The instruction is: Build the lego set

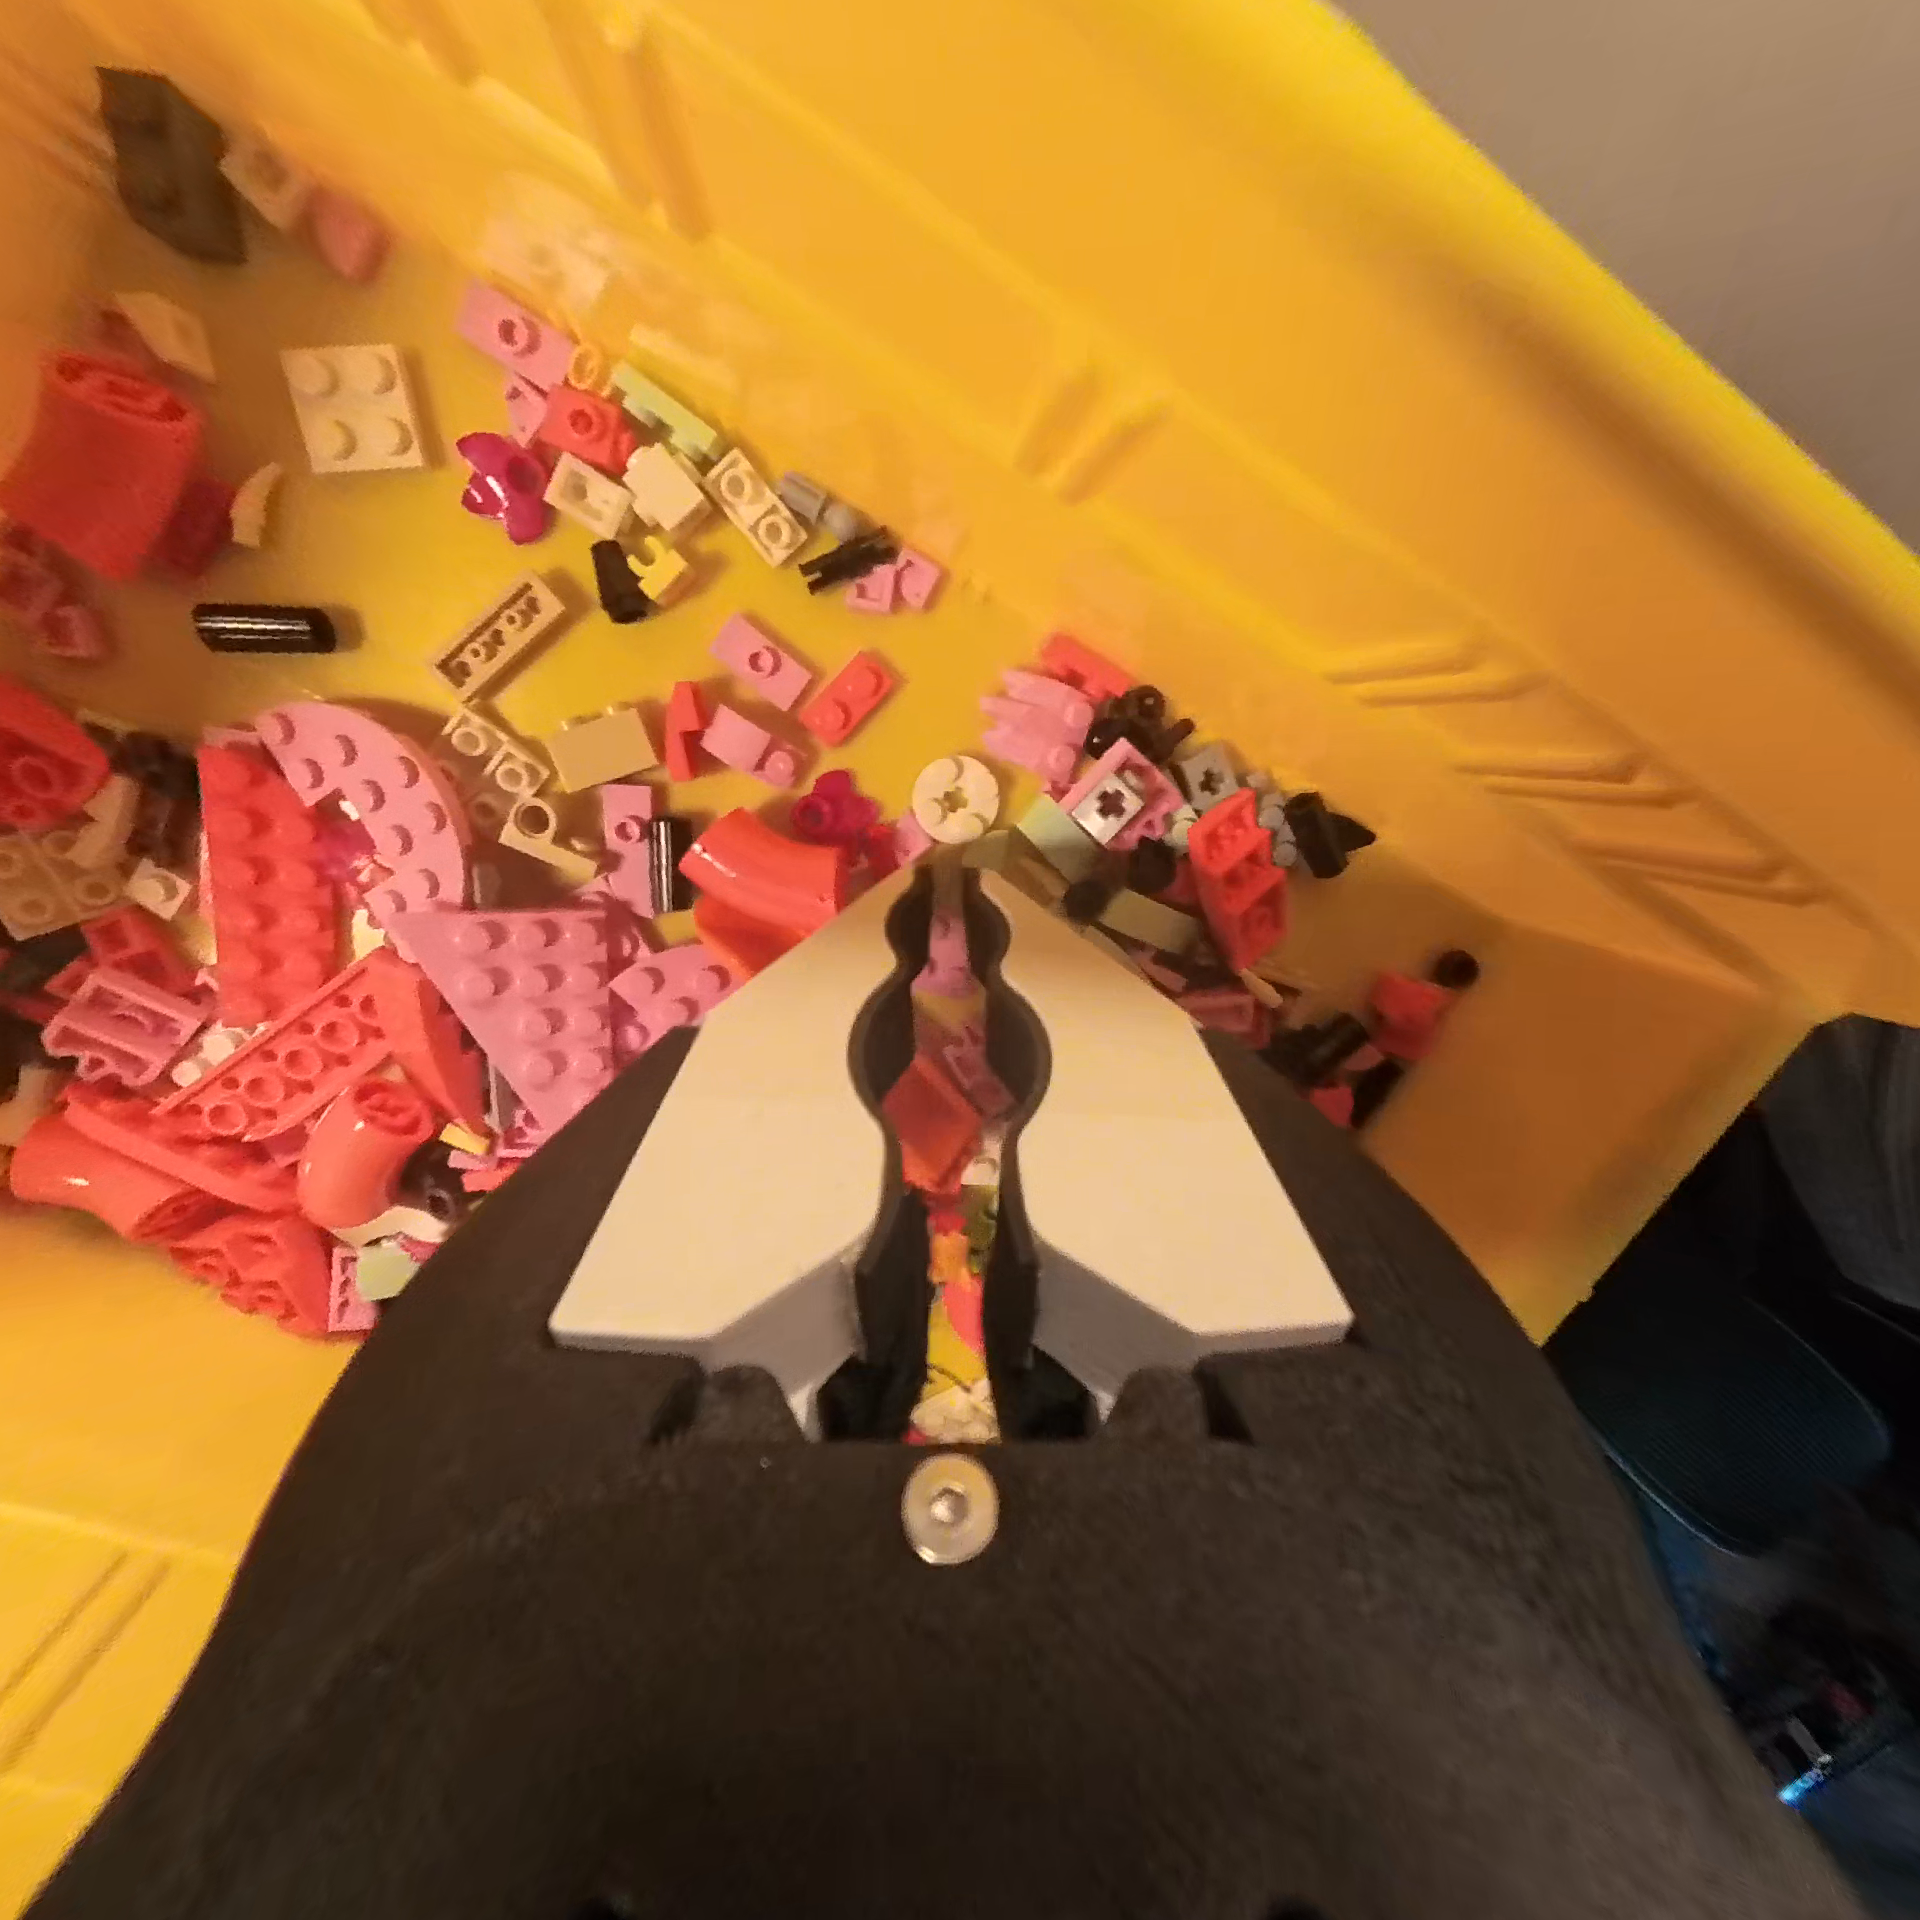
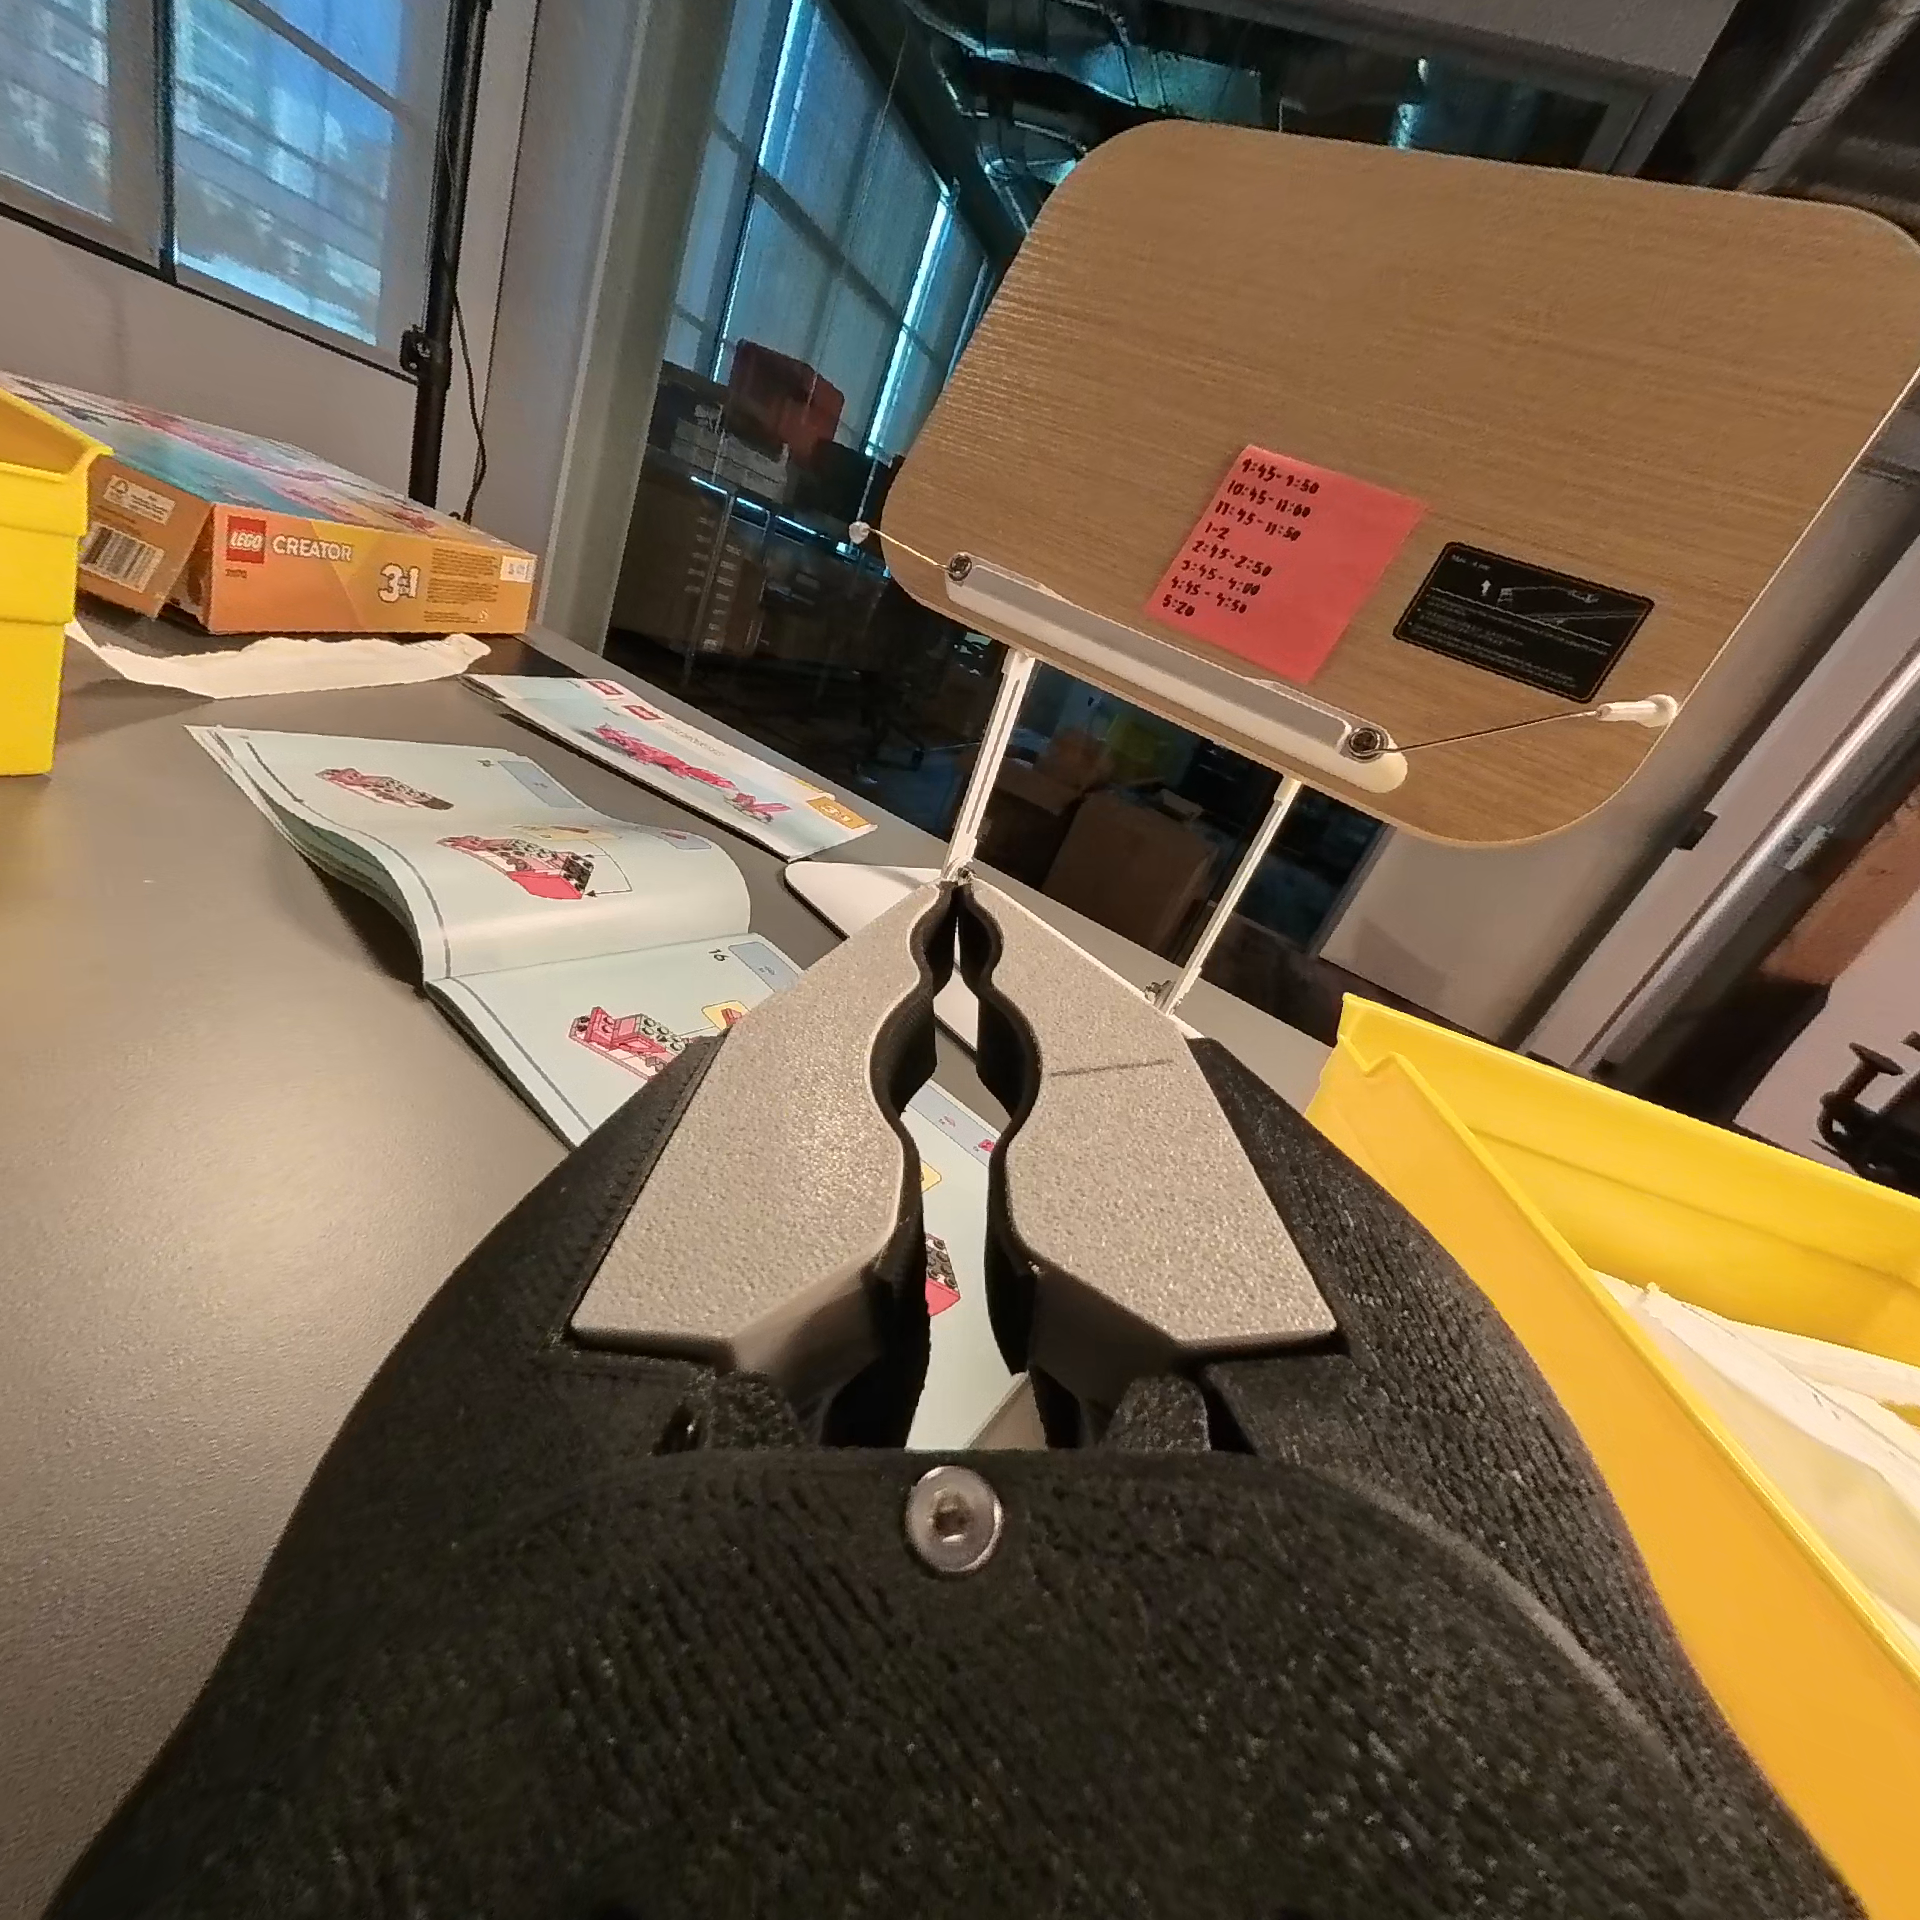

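A grey worktop (image 2: 208, 1091) carries an open booklet (image 2: 499, 883). The right tool (image 2: 954, 902) hangs over it, tips together, bare. The left tool (image 1: 951, 883), nearly together (grip unclear), hovers over bricks (image 1: 468, 935) in a yellow bin (image 1: 1143, 364).

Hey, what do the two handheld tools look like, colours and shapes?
Both match: the left tool and right tool have a rough black rounded body with a silver screw, pale grey wedge fingers tapering to a point, and wavy black inner pads. No cables or markings show.
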The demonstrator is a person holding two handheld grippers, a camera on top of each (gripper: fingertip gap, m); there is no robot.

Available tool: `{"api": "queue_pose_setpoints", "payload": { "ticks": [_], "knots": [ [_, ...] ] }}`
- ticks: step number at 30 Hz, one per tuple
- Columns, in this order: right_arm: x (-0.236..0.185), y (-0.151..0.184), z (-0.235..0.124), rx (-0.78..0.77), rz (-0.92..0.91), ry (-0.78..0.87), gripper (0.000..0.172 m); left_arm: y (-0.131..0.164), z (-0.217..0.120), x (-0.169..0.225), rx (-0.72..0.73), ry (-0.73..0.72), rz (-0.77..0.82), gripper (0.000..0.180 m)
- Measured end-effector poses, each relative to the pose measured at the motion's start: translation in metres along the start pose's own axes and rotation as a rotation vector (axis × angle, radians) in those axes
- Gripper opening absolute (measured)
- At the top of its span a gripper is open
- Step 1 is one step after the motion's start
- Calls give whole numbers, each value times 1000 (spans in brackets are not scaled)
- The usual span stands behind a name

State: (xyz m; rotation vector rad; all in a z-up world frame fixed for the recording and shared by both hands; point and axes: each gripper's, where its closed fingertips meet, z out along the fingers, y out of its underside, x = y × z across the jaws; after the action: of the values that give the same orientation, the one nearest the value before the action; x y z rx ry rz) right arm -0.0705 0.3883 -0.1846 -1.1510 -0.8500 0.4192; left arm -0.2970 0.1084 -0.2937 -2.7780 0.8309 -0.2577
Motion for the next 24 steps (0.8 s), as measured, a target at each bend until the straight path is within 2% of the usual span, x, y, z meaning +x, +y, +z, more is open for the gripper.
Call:
{"api": "queue_pose_setpoints", "payload": {
  "ticks": [6, 14, 24],
  "knots": [
    [0, 0, 0, 2, 4, -3, 0, 2, -1, -3, -22, -14, 35, 10],
    [0, -1, 0, 8, 13, -5, 0, -7, 1, -2, 18, 28, 78, 14],
    [1, -1, -1, 11, 20, -6, 0, -9, 3, -6, 25, 7, 98, 8]
  ]
}}
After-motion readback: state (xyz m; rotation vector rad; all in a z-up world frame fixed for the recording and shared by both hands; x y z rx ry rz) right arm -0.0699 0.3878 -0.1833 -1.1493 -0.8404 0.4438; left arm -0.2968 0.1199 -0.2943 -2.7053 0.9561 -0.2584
